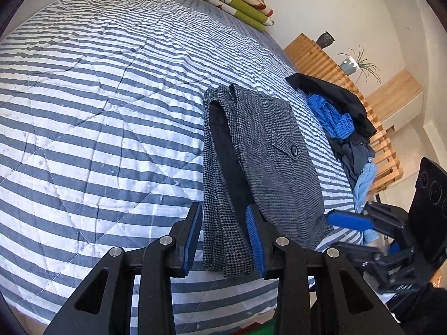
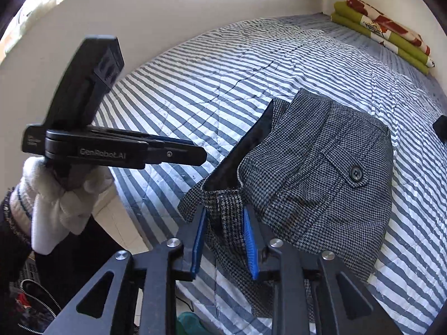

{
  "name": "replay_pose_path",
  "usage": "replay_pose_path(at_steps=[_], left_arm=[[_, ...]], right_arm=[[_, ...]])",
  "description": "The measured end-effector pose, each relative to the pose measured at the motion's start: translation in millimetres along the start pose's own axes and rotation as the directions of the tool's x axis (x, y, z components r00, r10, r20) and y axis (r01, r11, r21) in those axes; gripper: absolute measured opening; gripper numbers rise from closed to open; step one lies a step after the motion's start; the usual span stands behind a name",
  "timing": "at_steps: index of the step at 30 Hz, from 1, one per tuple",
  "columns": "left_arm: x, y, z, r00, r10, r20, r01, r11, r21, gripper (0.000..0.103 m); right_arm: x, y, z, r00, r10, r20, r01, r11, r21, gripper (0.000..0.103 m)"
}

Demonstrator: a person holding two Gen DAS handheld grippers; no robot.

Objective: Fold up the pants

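Grey houndstooth pants [image 1: 279,153] lie folded on the striped quilt [image 1: 97,111], a buttoned pocket flap facing up and the dark lining showing along their left edge. My left gripper [image 1: 225,237] is open and hovers over the near left strip of the pants. In the right wrist view, a white-gloved hand [image 2: 56,195] holds the left gripper [image 2: 201,155] just left of the pants [image 2: 321,181]. My right gripper [image 2: 225,240] is open, with a raised fold of the near pants edge between its fingers. The left wrist view shows the right gripper [image 1: 339,231] at the near right corner.
A pile of dark and blue clothes [image 1: 340,117] sits on the bed's right edge, beside a slatted wooden bench [image 1: 321,55] with a potted plant [image 1: 352,64]. A folded green and red blanket [image 2: 382,33] lies at the far end by the wall. The quilt [image 2: 223,69] spreads left.
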State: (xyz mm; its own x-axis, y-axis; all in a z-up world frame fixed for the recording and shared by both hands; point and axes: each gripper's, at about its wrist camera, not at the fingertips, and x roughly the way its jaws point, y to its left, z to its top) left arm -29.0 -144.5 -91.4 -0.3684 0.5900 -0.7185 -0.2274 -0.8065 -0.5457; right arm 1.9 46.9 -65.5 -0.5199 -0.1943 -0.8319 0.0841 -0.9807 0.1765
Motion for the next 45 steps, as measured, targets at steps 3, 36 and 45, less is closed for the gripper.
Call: replay_pose_path(at_steps=[3,36,45], left_arm=[[5,-12,-3,0.999,-0.046,-0.004,0.046,0.999,0.013,0.042],[166,-185,82,0.954,0.119,-0.275,-0.026,0.948,0.318,0.045],[195,-171,93,0.944,0.090,-0.316,-0.010,0.969,0.247,0.045]], right_arm=[[-46,-26,-10,0.992,0.088,0.094,-0.097,0.990,0.105,0.046],[-11,-133,-88,0.999,0.043,0.030,-0.050,0.949,0.310,0.024],[-14,-123,-83,0.999,0.015,0.050,-0.024,0.983,0.180,0.024]])
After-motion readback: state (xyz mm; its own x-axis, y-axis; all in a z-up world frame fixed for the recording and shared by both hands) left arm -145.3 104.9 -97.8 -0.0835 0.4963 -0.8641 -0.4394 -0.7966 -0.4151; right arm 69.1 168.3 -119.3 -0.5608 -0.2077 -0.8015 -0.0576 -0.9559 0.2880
